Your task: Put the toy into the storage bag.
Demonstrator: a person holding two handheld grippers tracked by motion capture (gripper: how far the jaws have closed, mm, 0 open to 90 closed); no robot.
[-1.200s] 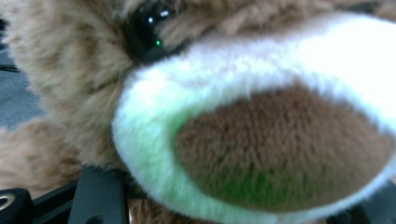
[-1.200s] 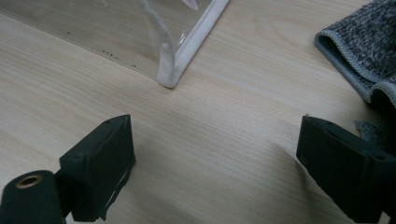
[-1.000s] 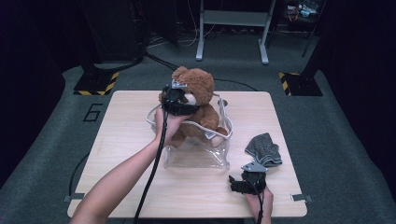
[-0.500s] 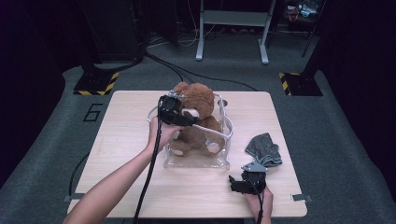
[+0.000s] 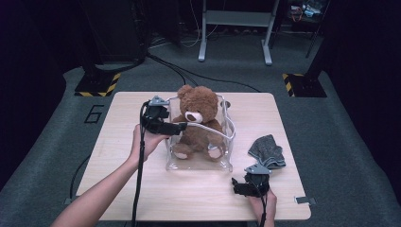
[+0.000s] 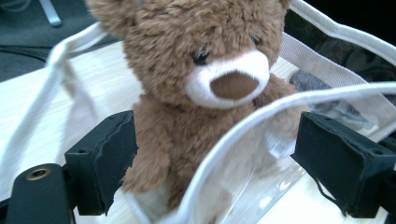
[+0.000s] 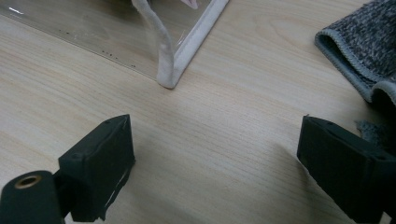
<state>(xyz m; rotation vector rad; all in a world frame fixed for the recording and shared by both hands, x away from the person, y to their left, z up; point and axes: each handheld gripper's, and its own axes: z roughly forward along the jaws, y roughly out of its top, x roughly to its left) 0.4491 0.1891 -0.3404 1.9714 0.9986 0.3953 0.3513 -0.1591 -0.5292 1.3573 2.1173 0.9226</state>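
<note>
Teddy bear (image 5: 197,124) sits seated inside the clear bag (image 5: 222,163), so the left gripper (image 5: 177,126), fingers just opened and holding nothing, hovers at the rim, while the right gripper (image 5: 235,187) idles with fingers apart on the tabletop (image 5: 123,142) beside the grey cloth (image 5: 267,151).

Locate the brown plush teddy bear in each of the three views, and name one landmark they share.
High view: the brown plush teddy bear sits centre table inside the clear plastic bag with white trim, just right of the left gripper.
Left gripper view: the bear faces the camera at upper centre, beyond the open jaws.
Right gripper view: not identifiable; the bag's white-trimmed corner is at top centre.
Shared landmark: the bag's white trim.
</note>
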